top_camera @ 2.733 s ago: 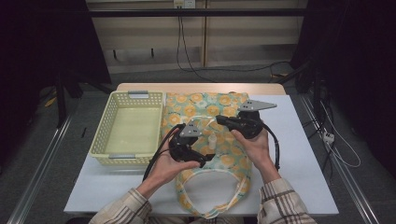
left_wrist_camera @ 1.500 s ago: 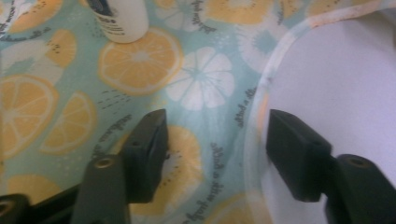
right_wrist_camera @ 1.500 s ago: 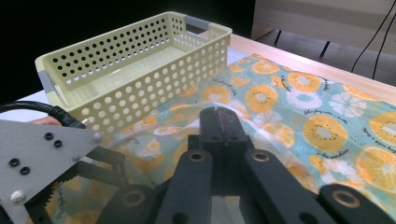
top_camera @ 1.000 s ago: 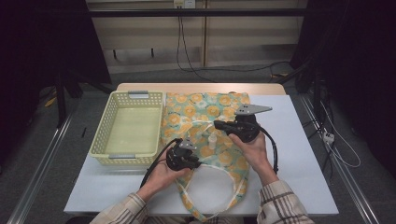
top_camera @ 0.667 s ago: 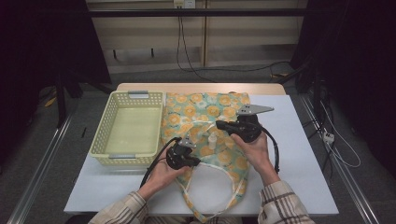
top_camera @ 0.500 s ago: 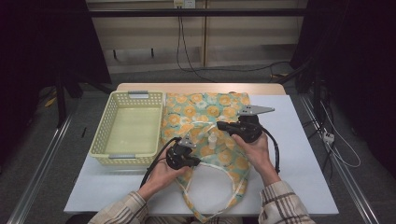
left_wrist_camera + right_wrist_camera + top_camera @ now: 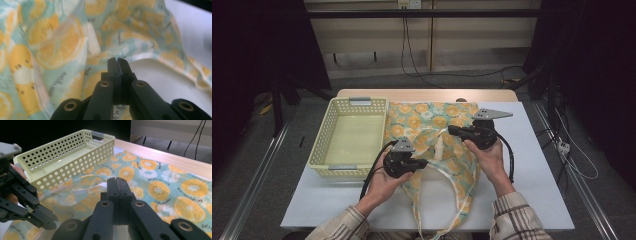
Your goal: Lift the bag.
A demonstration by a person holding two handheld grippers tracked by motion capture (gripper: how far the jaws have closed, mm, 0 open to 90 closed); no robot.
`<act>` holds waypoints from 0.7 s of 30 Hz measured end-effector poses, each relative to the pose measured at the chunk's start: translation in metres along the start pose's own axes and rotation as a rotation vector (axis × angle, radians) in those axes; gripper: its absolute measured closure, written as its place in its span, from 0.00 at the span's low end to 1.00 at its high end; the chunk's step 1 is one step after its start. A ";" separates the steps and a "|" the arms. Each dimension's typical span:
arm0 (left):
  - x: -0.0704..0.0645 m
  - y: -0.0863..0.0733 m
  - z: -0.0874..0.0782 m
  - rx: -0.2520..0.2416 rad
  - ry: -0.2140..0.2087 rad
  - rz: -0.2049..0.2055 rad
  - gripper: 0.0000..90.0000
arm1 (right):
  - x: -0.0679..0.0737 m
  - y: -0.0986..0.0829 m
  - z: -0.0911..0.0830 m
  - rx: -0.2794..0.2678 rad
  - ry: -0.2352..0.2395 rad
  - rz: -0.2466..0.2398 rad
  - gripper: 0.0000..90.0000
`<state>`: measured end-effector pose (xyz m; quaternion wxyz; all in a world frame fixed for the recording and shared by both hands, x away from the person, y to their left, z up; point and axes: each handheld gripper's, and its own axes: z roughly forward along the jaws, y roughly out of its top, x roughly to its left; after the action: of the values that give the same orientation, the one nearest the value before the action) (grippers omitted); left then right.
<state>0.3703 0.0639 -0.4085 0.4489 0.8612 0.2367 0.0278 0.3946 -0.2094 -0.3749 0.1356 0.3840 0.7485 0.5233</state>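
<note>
A cloth tote bag [image 7: 422, 120] printed with orange and yellow citrus slices lies flat on the white table [image 7: 532, 190], its handles [image 7: 457, 205] looping toward the person. My left gripper [image 7: 424, 162] is shut on the hem of the bag's mouth [image 7: 140, 56], near the bag's left side. My right gripper [image 7: 452, 130] is shut too, and a pale ridge of the bag's cloth [image 7: 440, 147] rises to its tips. In the right gripper view the shut right gripper [image 7: 117, 180] hangs over the bag [image 7: 175, 187], with the left gripper [image 7: 47, 222] at lower left.
A pale yellow perforated basket [image 7: 322, 155] stands left of the bag, touching its edge; it is the basket [image 7: 62, 162] in the right gripper view. Bare table shows right of the bag. Cables run across the floor behind and to the right.
My left gripper has pulled toward the person and slightly left, stretching the bag's mouth and handles. The right gripper has stayed almost still over the bag's middle.
</note>
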 end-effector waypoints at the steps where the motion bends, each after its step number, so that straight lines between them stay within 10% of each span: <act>1: -0.001 0.004 -0.003 -0.021 0.003 0.004 1.00 | 0.000 0.001 -0.001 -0.003 -0.001 -0.002 1.00; 21: 0.000 0.067 -0.061 -0.262 0.021 0.025 1.00 | -0.009 0.050 -0.024 -0.110 -0.047 -0.008 1.00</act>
<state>0.3797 0.0774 -0.3200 0.5546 0.7978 0.2249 0.0729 0.4081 -0.2243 -0.3224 0.1761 0.3853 0.7169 0.5538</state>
